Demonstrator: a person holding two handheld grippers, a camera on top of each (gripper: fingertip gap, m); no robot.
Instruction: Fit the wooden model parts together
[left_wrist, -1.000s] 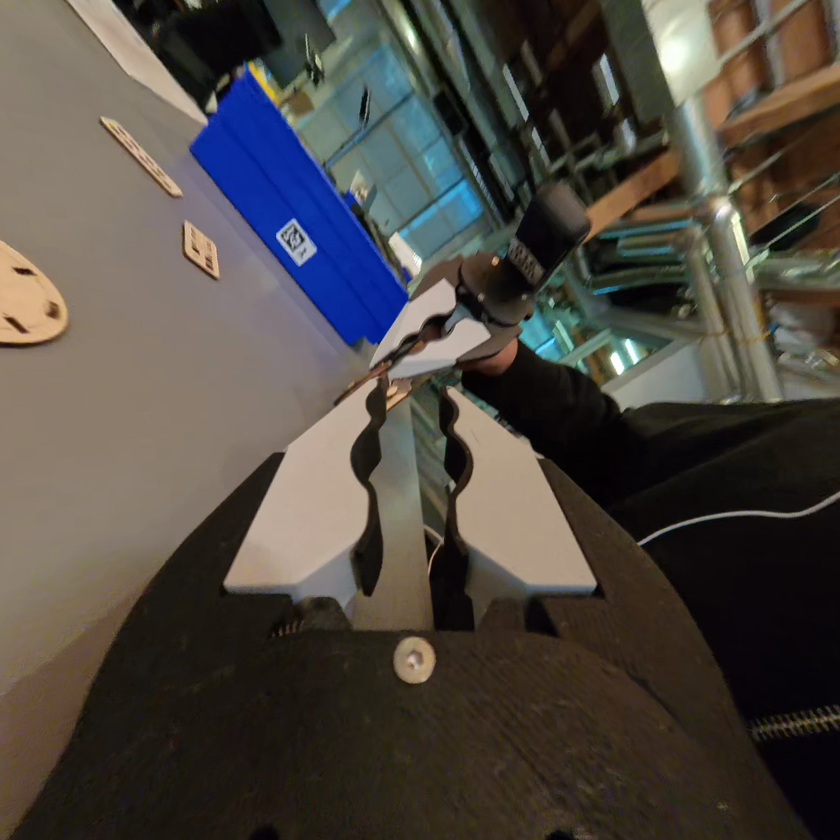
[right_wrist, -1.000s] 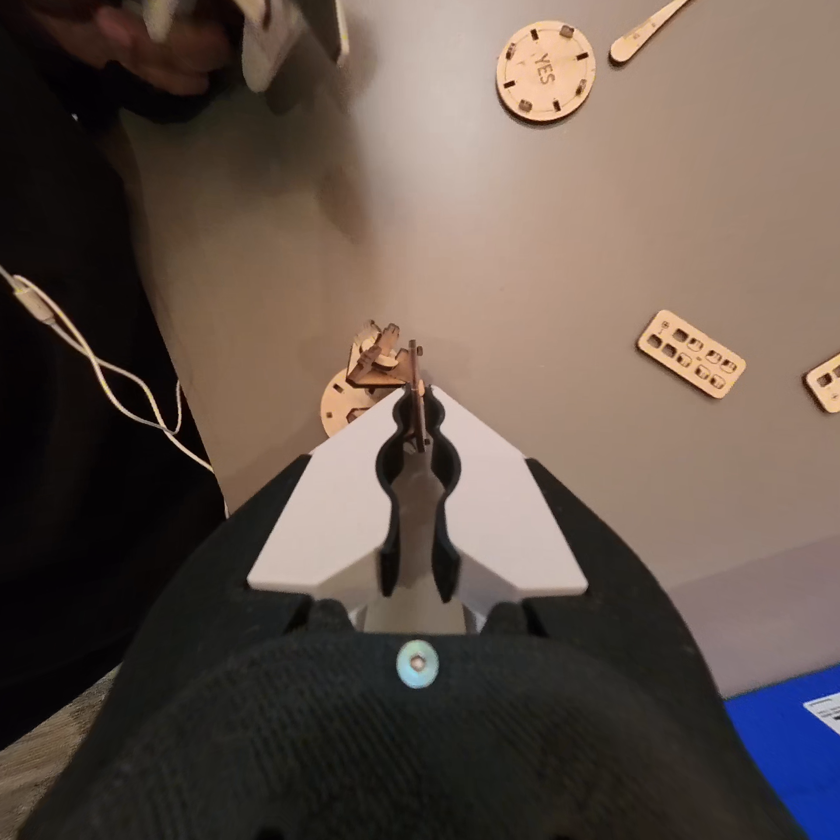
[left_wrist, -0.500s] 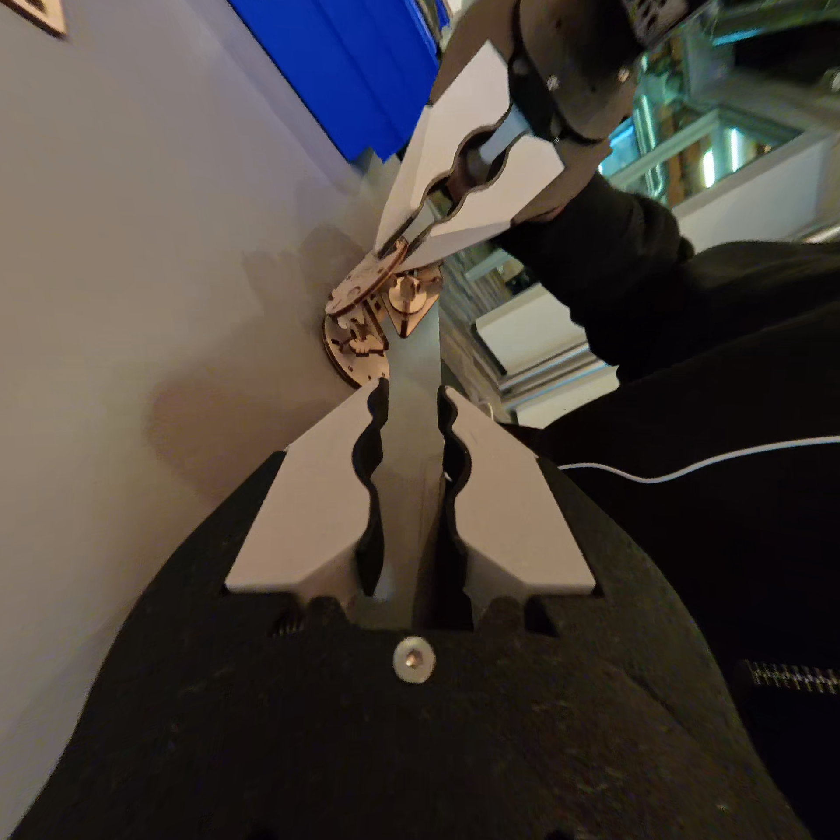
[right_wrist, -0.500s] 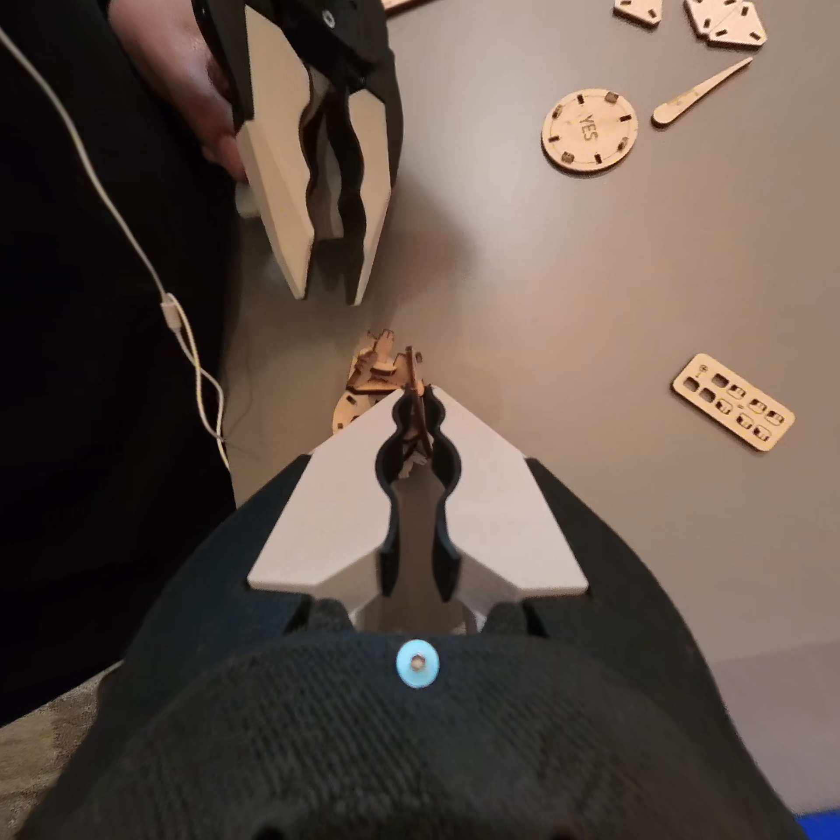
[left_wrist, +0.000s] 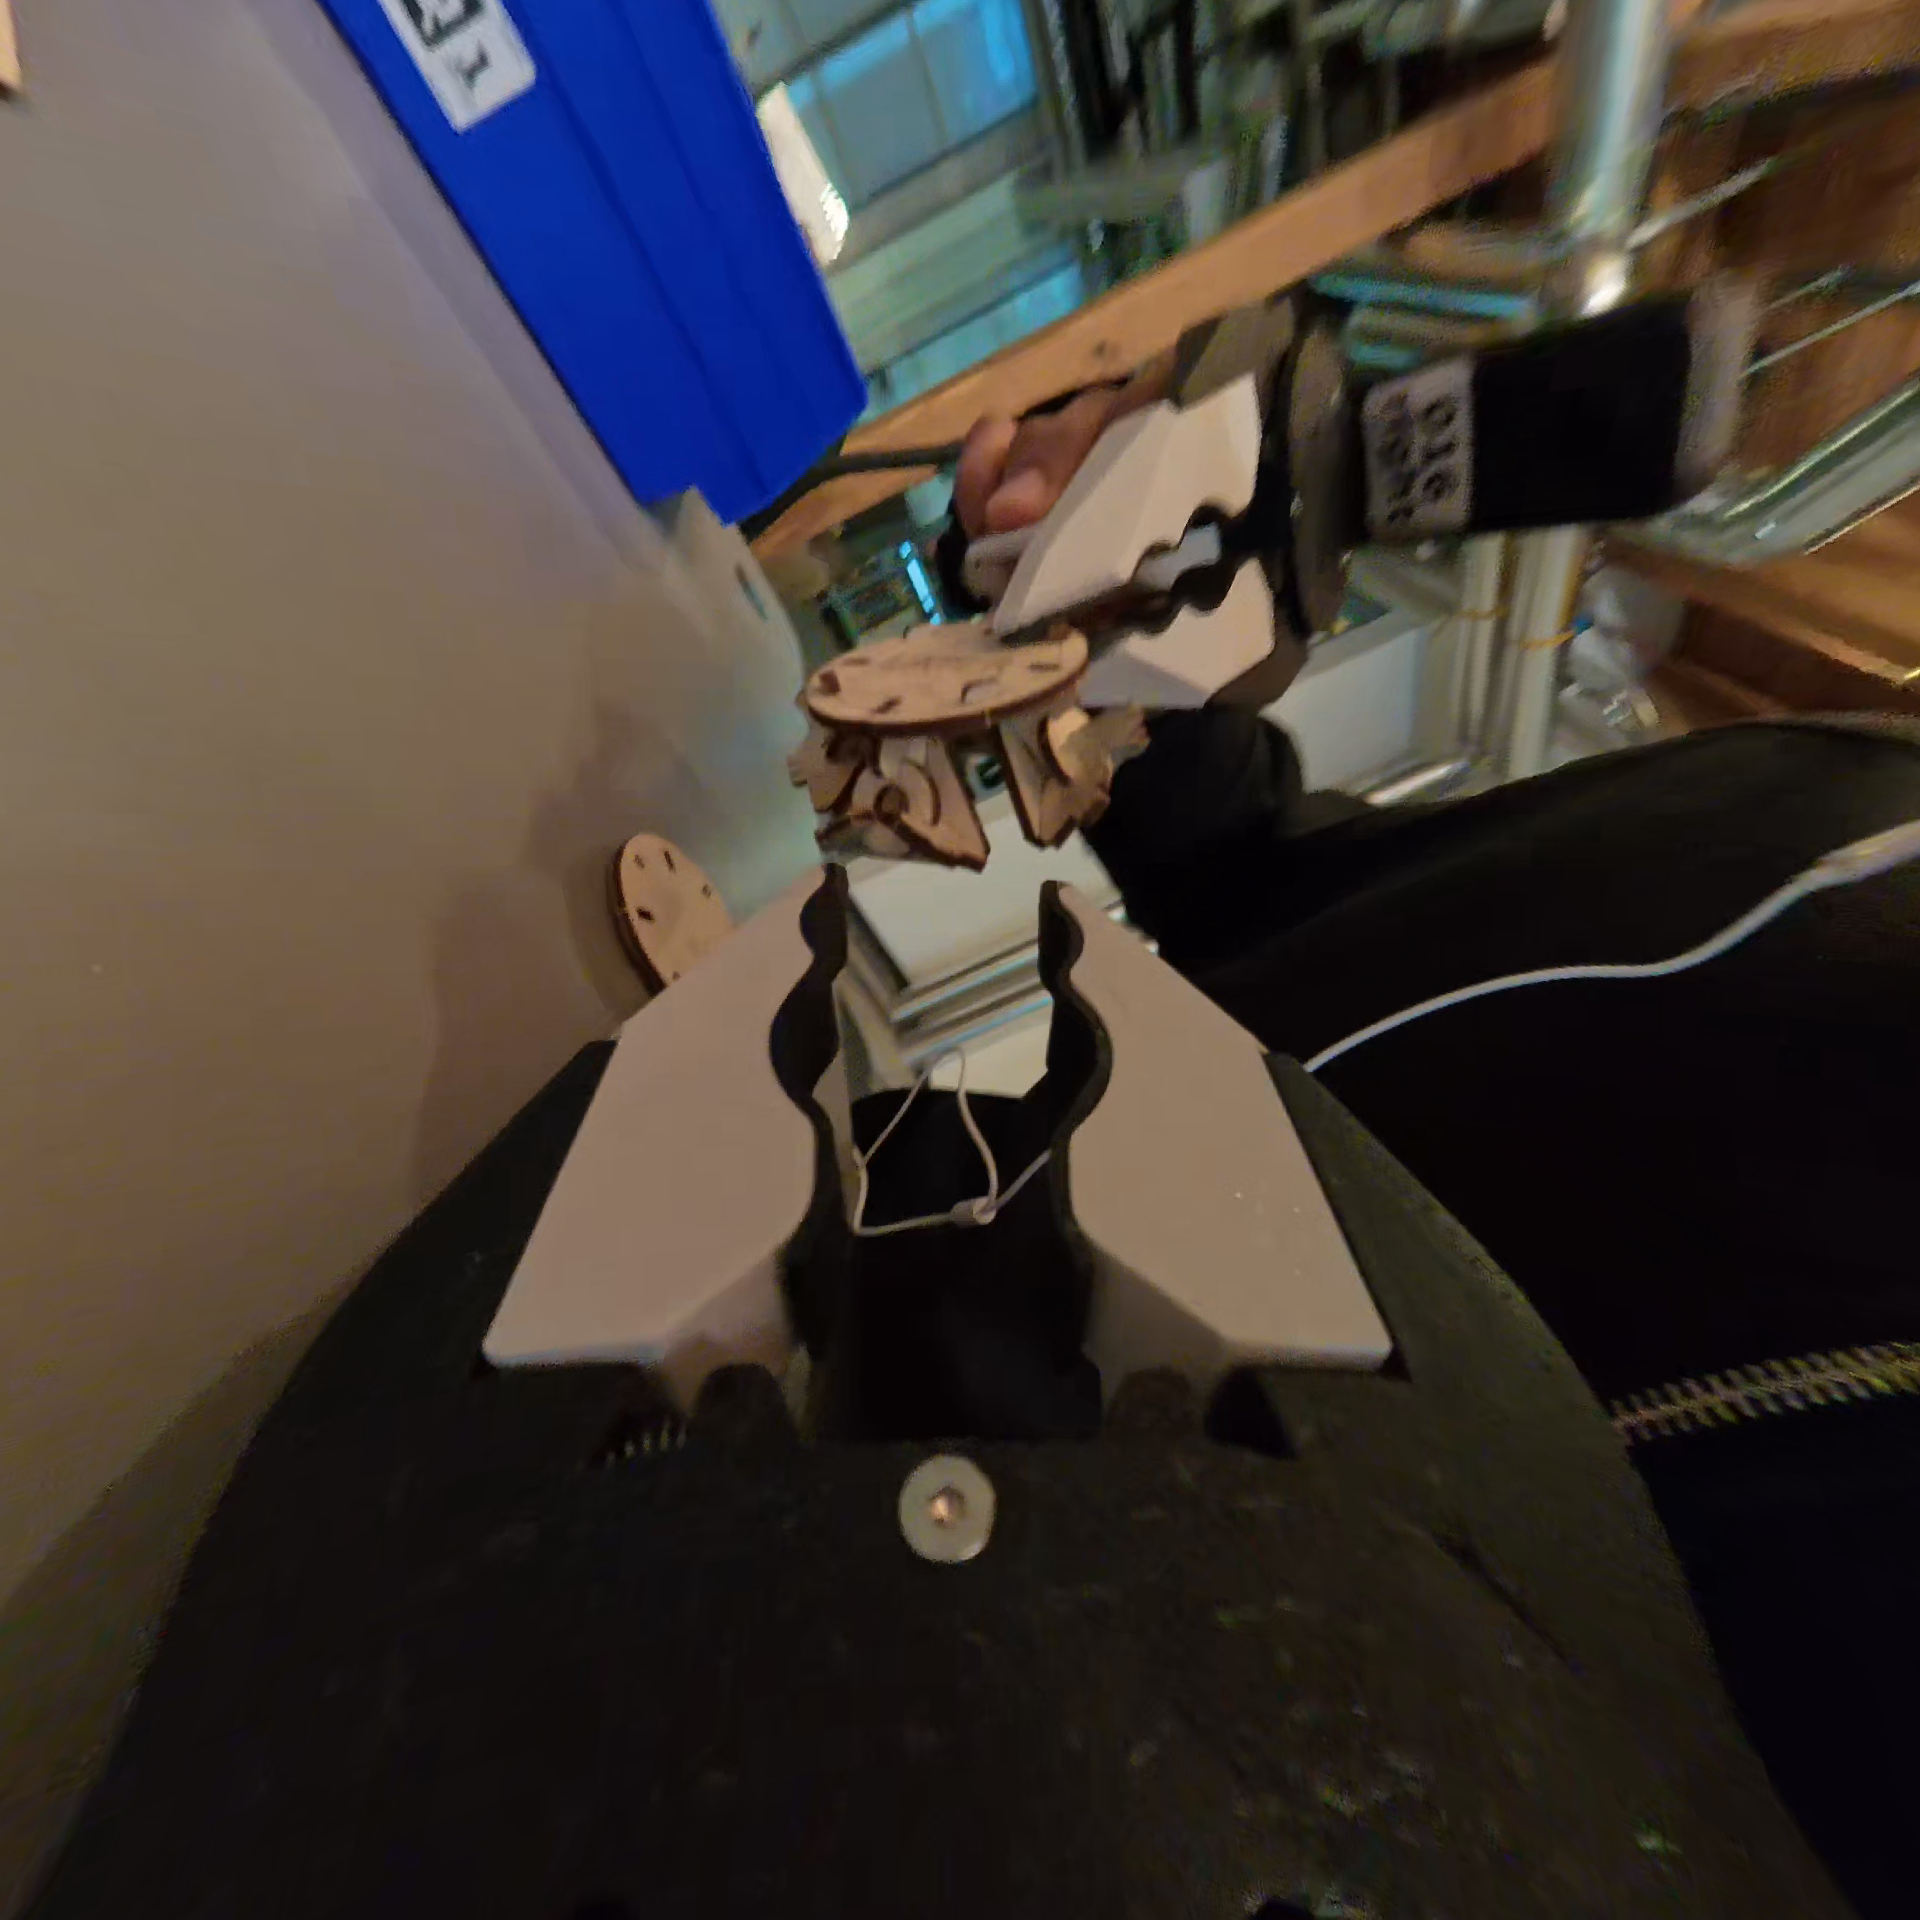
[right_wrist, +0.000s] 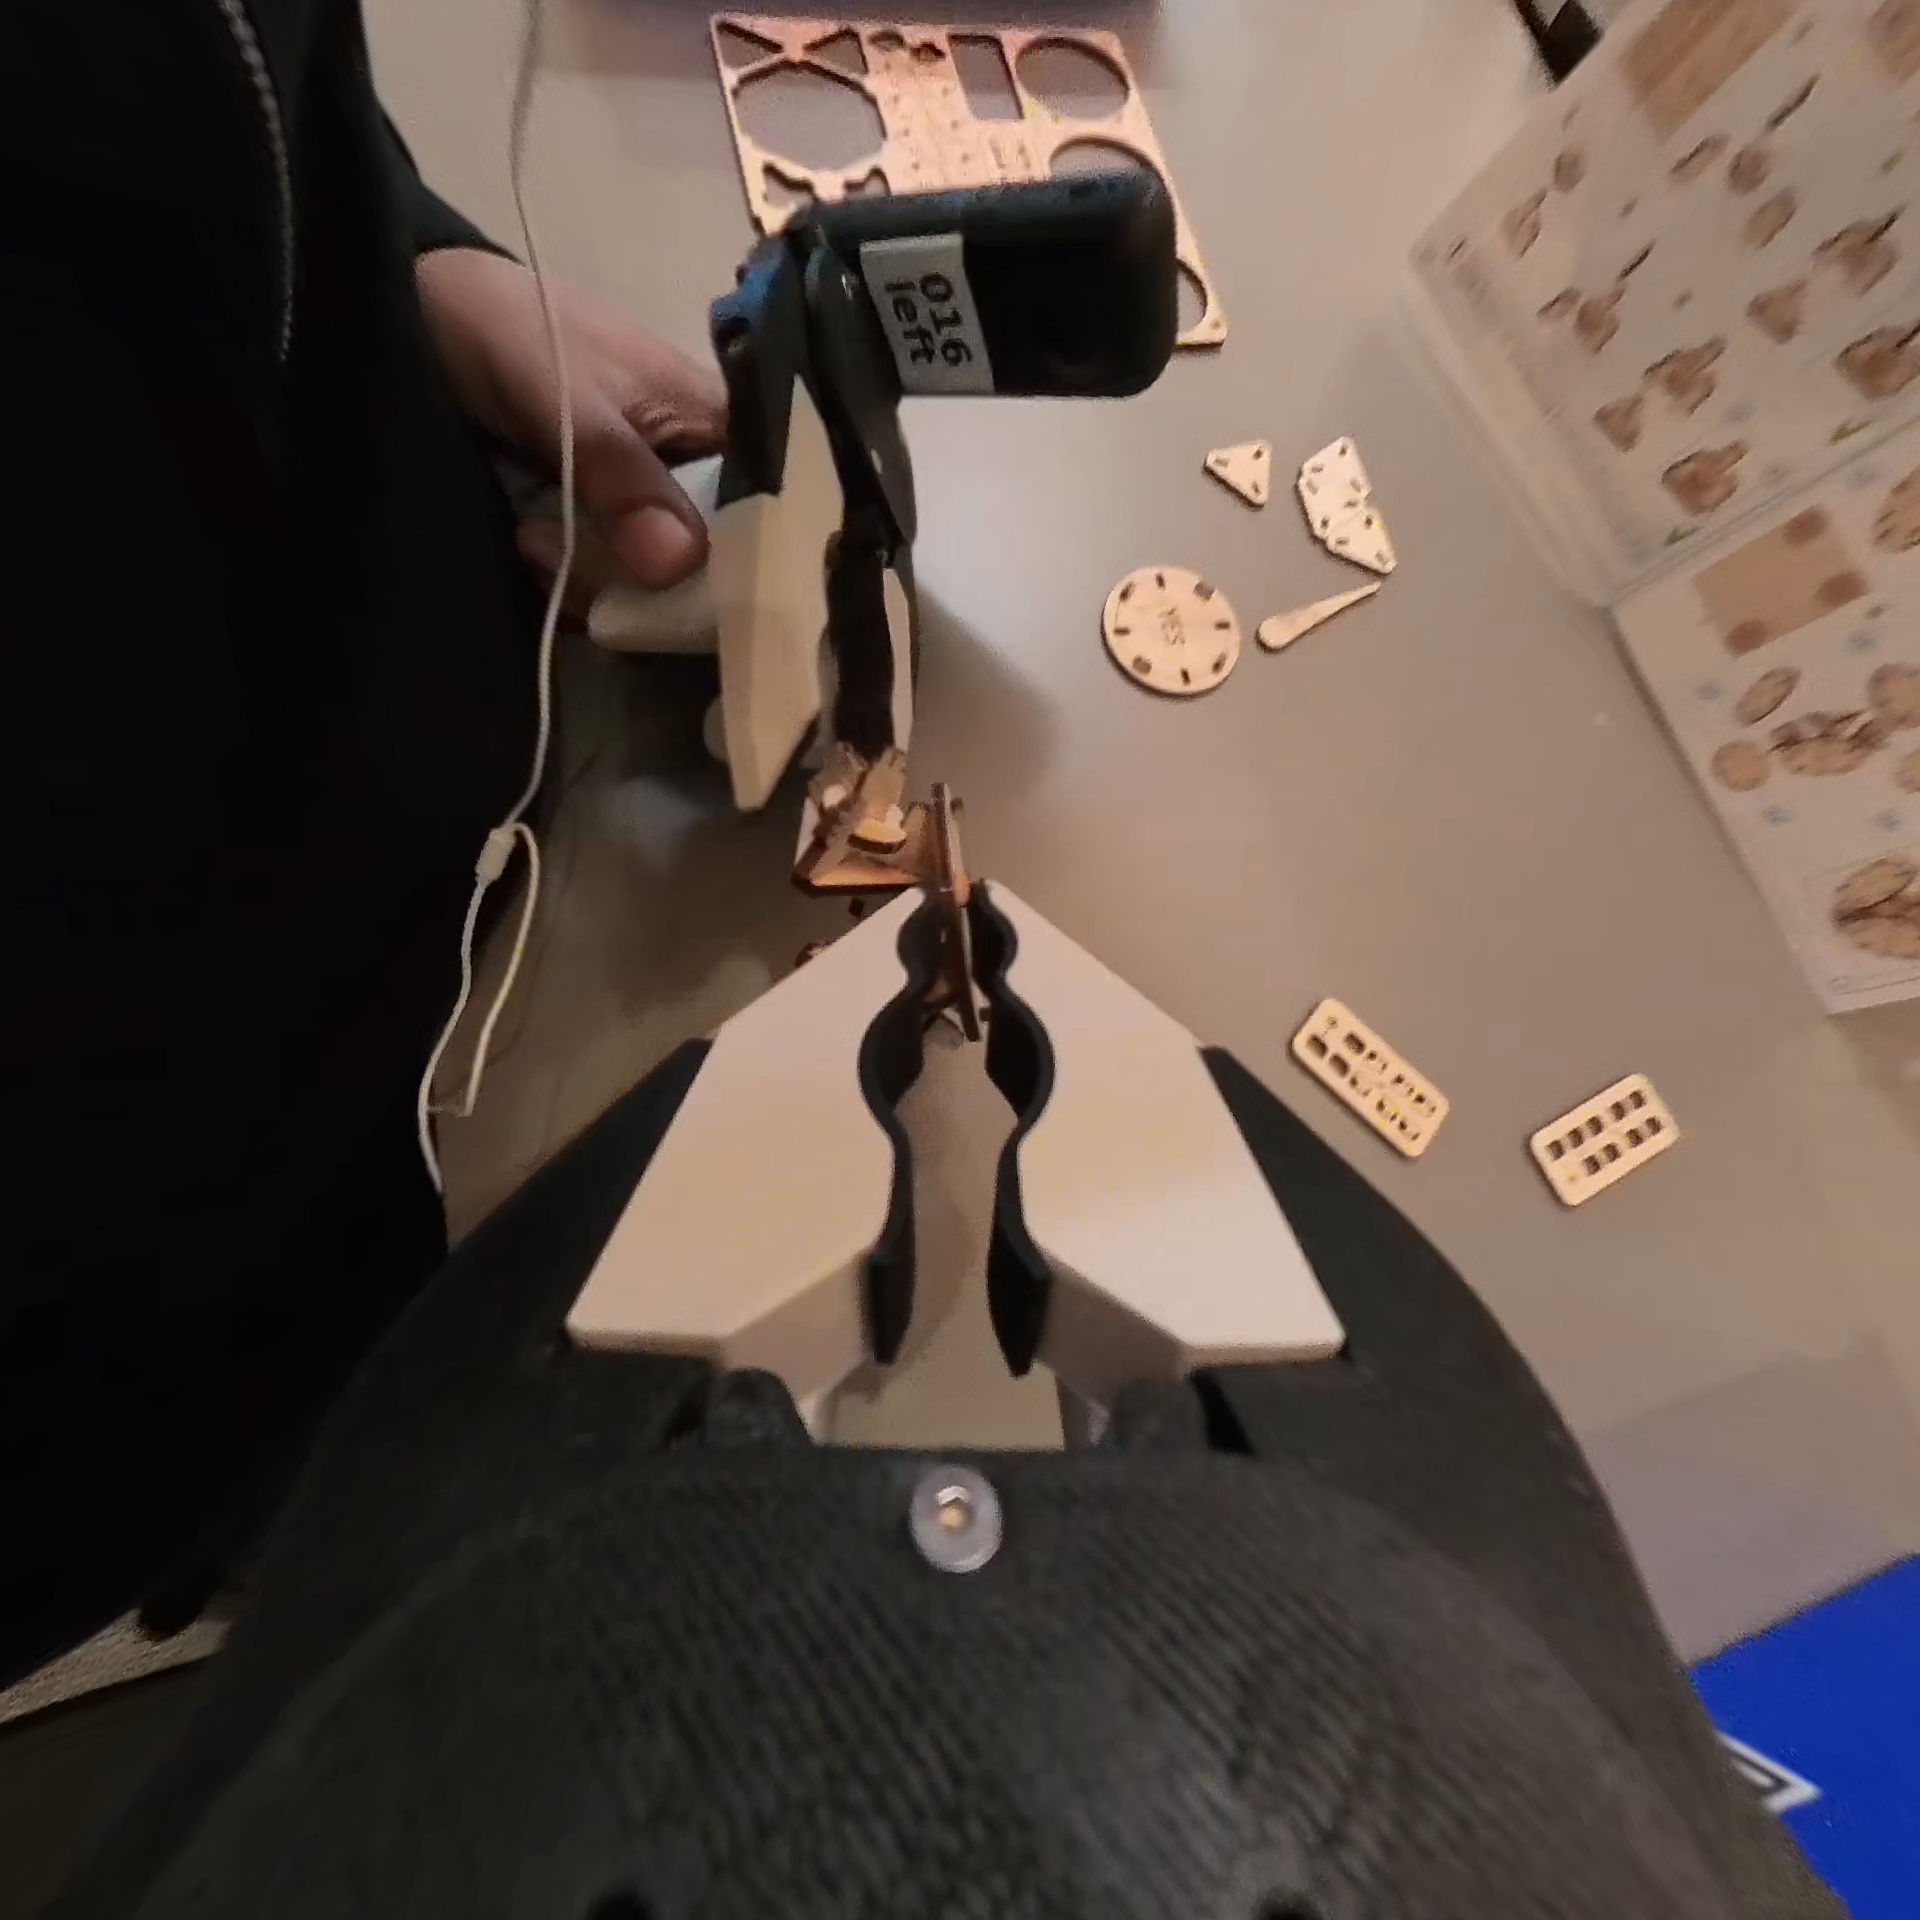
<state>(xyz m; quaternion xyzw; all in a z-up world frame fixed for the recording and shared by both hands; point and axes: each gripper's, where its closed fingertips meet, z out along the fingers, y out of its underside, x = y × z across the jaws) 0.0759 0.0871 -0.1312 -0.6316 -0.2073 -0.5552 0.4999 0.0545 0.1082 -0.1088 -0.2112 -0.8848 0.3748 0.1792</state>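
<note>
My right gripper (right_wrist: 951, 906) is shut on the round wooden base disc of a part-built wooden model (right_wrist: 862, 842) and holds it above the grey table (right_wrist: 1351, 831). In the left wrist view the model (left_wrist: 940, 753) hangs under its disc, with the right gripper (left_wrist: 1049, 639) clamped on the disc's rim. My left gripper (left_wrist: 943, 891) is open, its fingertips just short of the model's lower parts and not pressing on them. It also shows in the right wrist view (right_wrist: 831, 769), close to the model. A loose wooden disc (left_wrist: 665, 920) lies on the table below.
On the table lie another disc (right_wrist: 1172, 634), a pointed stick (right_wrist: 1314, 615), triangular pieces (right_wrist: 1345, 504), two slotted plates (right_wrist: 1369, 1091), a cut-out sheet (right_wrist: 935, 104) and instruction sheets (right_wrist: 1714, 312). A blue bin (left_wrist: 623, 260) stands at the table's edge. The tips of one gripper are about 4 cm away from the tips of the other.
My left gripper has opened wider and come up to the model. My right gripper has lifted the model off the table, away from the loose disc, still shut on it.
</note>
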